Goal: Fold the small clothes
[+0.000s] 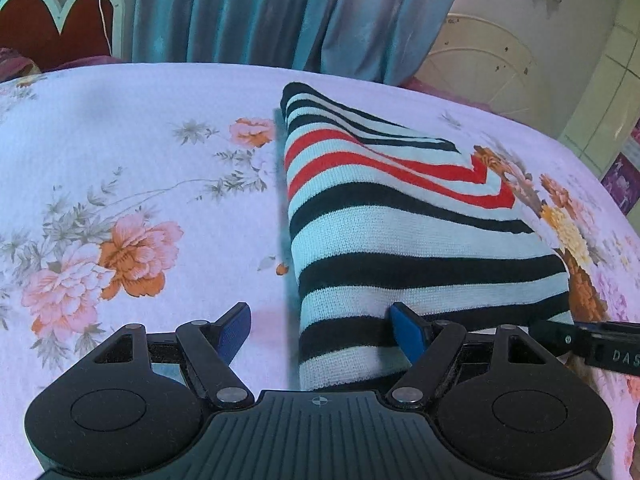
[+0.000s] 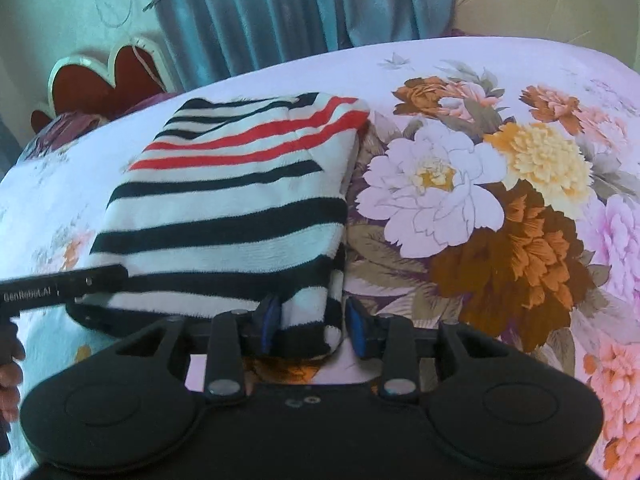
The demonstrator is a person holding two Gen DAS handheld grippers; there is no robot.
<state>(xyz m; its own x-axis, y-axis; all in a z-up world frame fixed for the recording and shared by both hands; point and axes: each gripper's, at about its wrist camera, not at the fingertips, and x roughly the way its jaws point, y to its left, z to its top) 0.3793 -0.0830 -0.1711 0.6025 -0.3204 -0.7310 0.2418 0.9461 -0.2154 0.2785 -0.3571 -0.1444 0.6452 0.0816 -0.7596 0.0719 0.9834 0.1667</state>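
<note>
A folded striped knit garment [image 1: 400, 220], white with black and red bands, lies on the floral bed sheet [image 1: 140, 152]. My left gripper [image 1: 322, 330] stands open at its near left corner. The right pad [image 1: 408, 332] rests against the cloth, and the left pad [image 1: 236, 328] is apart from it over bare sheet. In the right wrist view the garment [image 2: 232, 200] fills the left half. My right gripper [image 2: 314, 324] is shut on its near right corner, which is bunched between the blue pads. The left gripper's side [image 2: 60, 284] shows at the garment's near left edge.
A blue curtain [image 1: 248, 12] hangs behind the bed's far edge. A red headboard with a white frame [image 1: 60, 20] stands at the far left. Large printed flowers [image 2: 480, 200] cover the sheet right of the garment. A person's hand [image 2: 8, 376] shows at the left border.
</note>
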